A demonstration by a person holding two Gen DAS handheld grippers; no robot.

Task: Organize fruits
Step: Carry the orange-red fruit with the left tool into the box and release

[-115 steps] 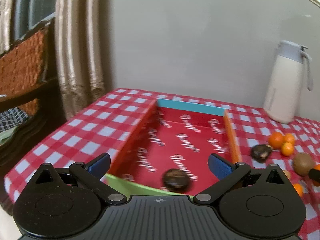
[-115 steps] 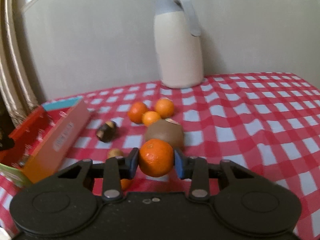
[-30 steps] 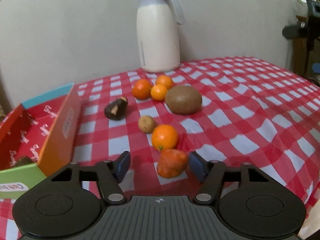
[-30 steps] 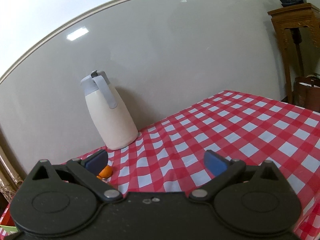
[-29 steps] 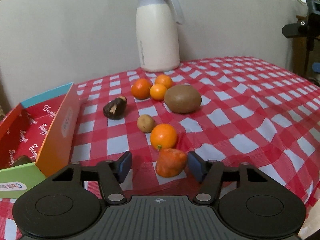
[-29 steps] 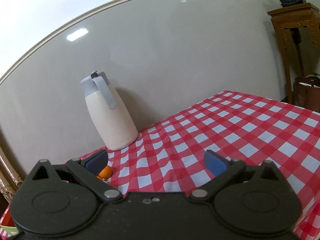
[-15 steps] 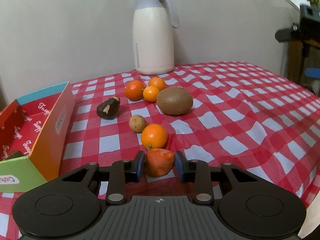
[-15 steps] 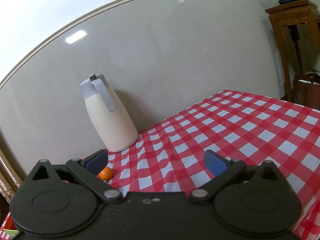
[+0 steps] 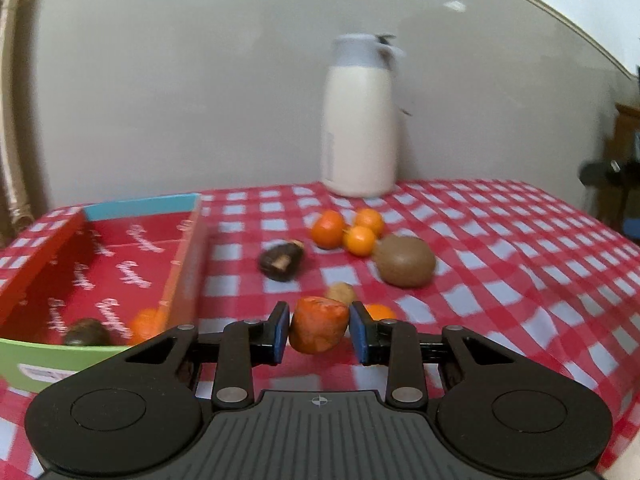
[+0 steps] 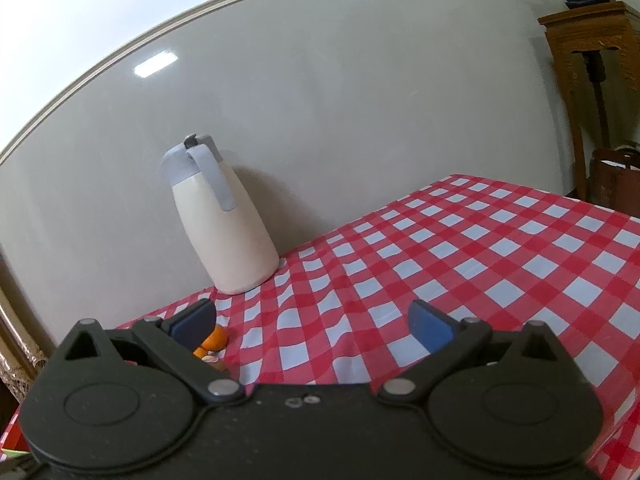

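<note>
My left gripper (image 9: pixel 319 332) is shut on a lumpy orange-red fruit (image 9: pixel 318 330) and holds it above the checked cloth, just right of the red cardboard box (image 9: pixel 186 268). The box holds a dark fruit (image 9: pixel 86 332) and an orange (image 9: pixel 146 322). On the cloth lie a kiwi (image 9: pixel 406 261), three small oranges (image 9: pixel 328 229), a dark fruit (image 9: pixel 280 262), a small tan fruit (image 9: pixel 341 292) and an orange (image 9: pixel 378 312) behind my right finger. My right gripper (image 10: pixel 312 322) is open and empty, raised over the table; an orange (image 10: pixel 216 338) shows by its left finger.
A cream jug with a grey lid (image 9: pixel 358 120) stands at the back by the wall; it also shows in the right wrist view (image 10: pixel 224 220). A wooden stand (image 10: pixel 592 80) is at the far right beyond the table edge.
My left gripper closed on the orange-red fruit, lifted it off the cloth and swung left toward the box. The right gripper stayed open and barely moved.
</note>
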